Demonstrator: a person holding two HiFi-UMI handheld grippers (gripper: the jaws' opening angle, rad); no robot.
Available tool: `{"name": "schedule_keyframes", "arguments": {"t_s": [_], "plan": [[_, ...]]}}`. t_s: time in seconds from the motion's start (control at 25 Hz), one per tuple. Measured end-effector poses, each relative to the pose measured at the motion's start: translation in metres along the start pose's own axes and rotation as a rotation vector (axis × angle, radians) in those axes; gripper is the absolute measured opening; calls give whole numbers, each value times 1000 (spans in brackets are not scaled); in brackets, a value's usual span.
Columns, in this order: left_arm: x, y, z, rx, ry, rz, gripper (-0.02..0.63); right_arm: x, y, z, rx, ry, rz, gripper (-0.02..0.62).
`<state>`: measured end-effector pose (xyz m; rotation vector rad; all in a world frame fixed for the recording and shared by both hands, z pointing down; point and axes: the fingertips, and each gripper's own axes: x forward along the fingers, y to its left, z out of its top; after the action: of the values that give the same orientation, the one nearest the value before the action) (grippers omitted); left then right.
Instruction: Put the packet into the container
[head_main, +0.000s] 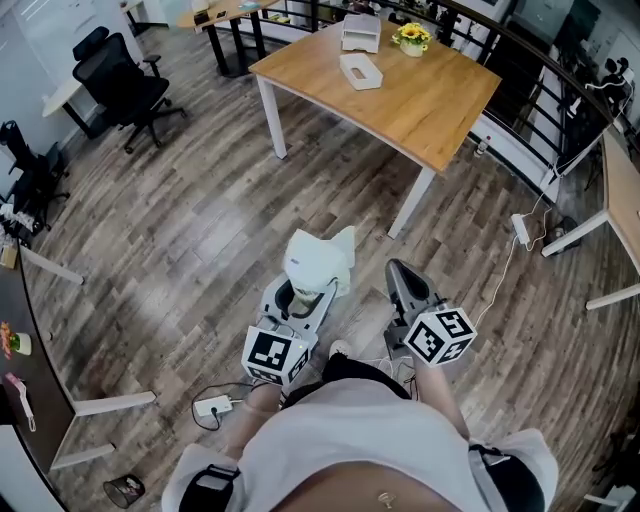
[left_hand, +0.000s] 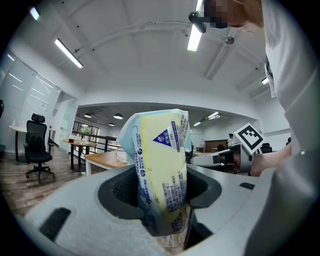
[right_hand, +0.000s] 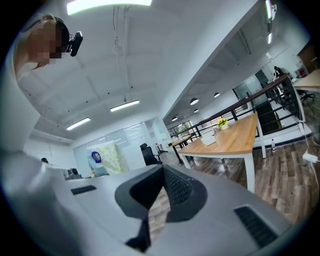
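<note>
A pale yellow packet (head_main: 318, 262) with blue print stands upright between the jaws of my left gripper (head_main: 308, 290), which is shut on it. In the left gripper view the packet (left_hand: 162, 165) fills the gap of that gripper (left_hand: 162, 195). My right gripper (head_main: 398, 272) is level beside it, shut, with nothing in it (right_hand: 161, 172). Both are over the wood floor, short of a wooden table (head_main: 420, 100). On the table lie a white open container (head_main: 361, 33) and a white flat box (head_main: 360, 71).
A pot of yellow flowers (head_main: 411, 38) stands on the table's far side. A black office chair (head_main: 125, 85) is at the back left. A black railing (head_main: 540, 90) runs behind the table. Power strips (head_main: 213, 406) and cables lie on the floor.
</note>
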<state>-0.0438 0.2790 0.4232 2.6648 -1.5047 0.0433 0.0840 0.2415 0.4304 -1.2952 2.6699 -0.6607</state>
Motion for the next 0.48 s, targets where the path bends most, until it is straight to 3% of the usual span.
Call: {"name": "schedule_keyframes", "arguments": {"t_s": [0.48], "plan": [[34,15,2,12,13,3,219,31,-23,12,19,-4,23,11]]}}
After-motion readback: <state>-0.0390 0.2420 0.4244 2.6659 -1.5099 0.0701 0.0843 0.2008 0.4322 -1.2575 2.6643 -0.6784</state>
